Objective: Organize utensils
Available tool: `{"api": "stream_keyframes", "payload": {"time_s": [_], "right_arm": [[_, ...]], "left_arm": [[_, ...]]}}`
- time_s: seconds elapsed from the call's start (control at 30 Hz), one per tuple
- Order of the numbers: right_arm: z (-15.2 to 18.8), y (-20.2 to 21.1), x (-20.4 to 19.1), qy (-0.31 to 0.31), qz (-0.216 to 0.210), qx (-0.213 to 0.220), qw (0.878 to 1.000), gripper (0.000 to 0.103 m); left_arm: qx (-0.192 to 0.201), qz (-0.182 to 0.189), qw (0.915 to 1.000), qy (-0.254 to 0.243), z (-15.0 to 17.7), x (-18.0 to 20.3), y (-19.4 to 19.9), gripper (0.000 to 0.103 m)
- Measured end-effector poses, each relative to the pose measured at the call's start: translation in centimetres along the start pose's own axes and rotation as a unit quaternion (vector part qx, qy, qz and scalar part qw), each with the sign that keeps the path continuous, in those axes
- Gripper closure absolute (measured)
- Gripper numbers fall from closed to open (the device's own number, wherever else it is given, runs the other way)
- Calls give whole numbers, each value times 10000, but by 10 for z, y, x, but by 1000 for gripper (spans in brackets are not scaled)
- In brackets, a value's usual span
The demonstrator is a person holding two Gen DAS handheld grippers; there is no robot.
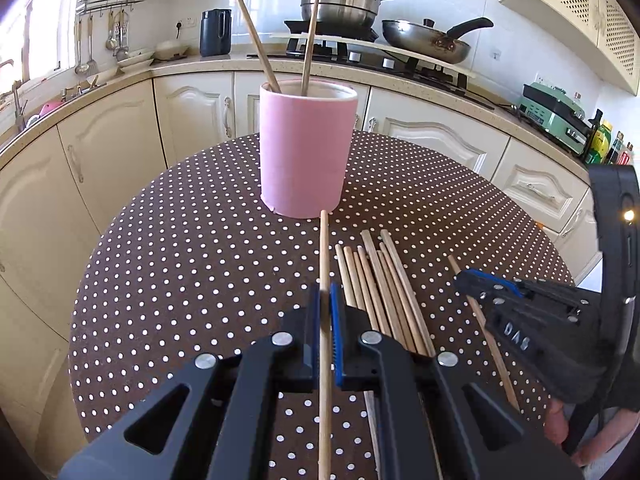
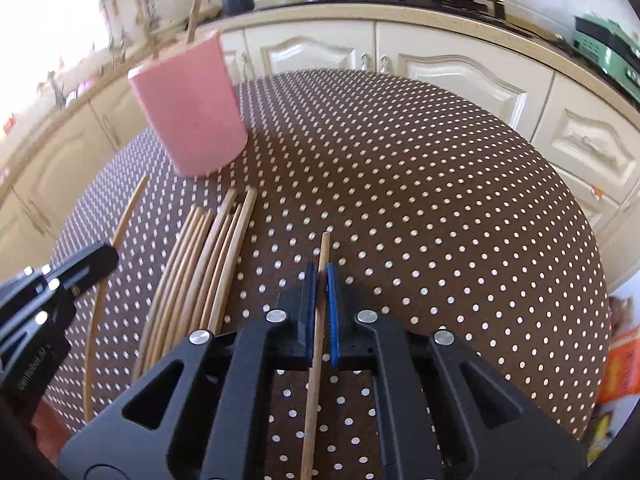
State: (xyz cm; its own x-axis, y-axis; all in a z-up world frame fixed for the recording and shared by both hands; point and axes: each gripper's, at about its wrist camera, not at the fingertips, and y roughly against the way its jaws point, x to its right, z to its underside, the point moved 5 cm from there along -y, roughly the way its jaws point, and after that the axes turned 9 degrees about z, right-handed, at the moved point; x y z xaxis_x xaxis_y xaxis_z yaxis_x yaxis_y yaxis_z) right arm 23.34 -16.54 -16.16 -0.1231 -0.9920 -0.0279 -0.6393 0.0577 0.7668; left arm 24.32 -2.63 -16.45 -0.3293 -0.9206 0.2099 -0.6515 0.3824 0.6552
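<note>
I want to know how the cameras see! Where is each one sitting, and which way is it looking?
Left wrist view: sits on the left tongs, looking along them at the pink cup and stove; the tongs grip a chopstick, and the right tongs show at right.
Right wrist view: sits on the right tongs, looking across the dotted table; they grip another chopstick, and the left tongs show at left.
Shared: the cup, the loose chopstick pile, the table.

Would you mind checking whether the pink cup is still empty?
No, two chopsticks already stand tilted inside the pink cup, as the left wrist view shows.
</note>
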Motion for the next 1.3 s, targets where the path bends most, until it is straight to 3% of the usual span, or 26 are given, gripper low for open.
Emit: {"api": "stream_keyframes", "payload": {"time_s": [0.37, 0.9, 1.3], "right_arm": [[-28, 36, 21, -582, -191, 776, 9951, 98], [-67, 96, 24, -660, -418, 1824, 9801, 98], [-89, 114, 22, -762, -509, 2246, 9701, 98]], "left_arm": [[312, 4, 9995, 32, -18, -1, 15, 97], [1116, -71, 9934, -235, -71, 26, 57, 97], [1514, -192, 9881, -190, -102, 28, 77, 97]]}}
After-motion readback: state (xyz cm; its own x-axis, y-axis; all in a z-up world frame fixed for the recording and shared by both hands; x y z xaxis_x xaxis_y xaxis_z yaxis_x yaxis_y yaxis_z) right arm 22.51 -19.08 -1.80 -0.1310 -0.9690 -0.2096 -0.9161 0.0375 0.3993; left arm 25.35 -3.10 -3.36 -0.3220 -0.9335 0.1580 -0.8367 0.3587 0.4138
